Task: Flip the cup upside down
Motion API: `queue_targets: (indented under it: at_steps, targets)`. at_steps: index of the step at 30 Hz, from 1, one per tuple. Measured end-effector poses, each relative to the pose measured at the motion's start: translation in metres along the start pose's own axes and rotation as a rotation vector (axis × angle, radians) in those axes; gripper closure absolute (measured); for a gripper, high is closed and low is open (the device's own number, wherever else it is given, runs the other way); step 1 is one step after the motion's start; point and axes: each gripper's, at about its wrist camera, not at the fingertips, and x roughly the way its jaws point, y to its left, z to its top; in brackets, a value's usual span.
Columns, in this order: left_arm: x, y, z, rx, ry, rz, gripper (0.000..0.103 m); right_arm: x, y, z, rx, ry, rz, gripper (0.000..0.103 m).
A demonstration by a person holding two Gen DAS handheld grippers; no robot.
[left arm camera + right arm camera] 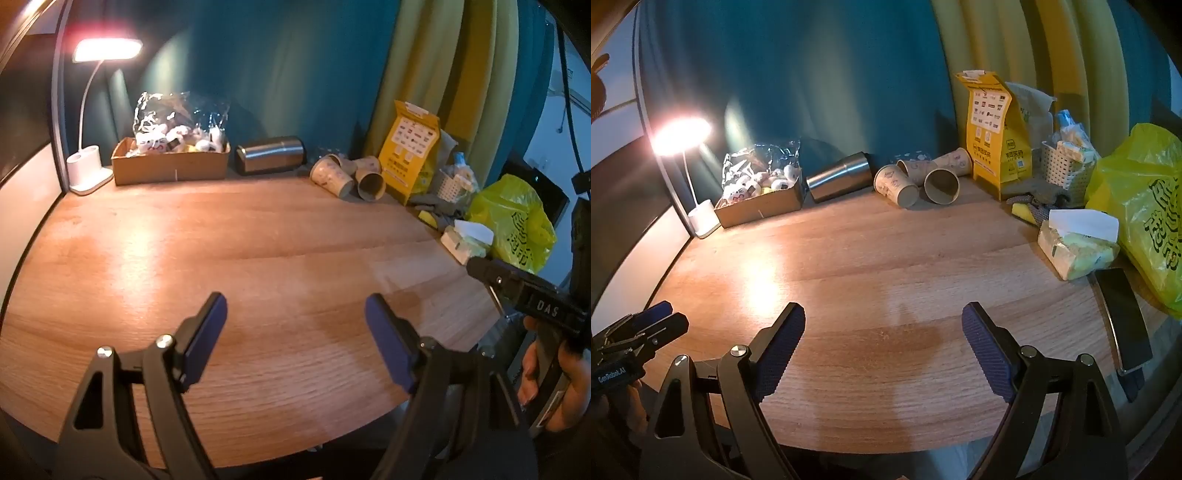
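Note:
Three paper cups lie on their sides at the back of the wooden table [258,258], one patterned cup [331,174] in front left and one with its mouth facing me [370,184]; they show in the right wrist view too [897,184] [942,185]. A steel tumbler [269,159] [839,176] lies on its side to their left. My left gripper [295,314] is open and empty, low over the table's near edge. My right gripper [884,325] is open and empty, also near the front edge, far from the cups.
A lit desk lamp [88,170] and a cardboard box of small toys [170,162] stand at the back left. A yellow paper bag [993,136], white basket [1067,166], tissue pack [1075,243], green plastic bag [1145,206] and a dark phone [1123,317] crowd the right side.

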Motion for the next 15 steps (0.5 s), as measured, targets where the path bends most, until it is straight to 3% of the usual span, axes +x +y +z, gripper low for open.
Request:
queue_targets:
  at_steps: [15]
  targets:
    - [-0.0031,0.0024,0.0010,-0.001,-0.001,0.014,0.024,0.0002,-0.0021,-0.0009,0.005,-0.002,-0.002,0.014]
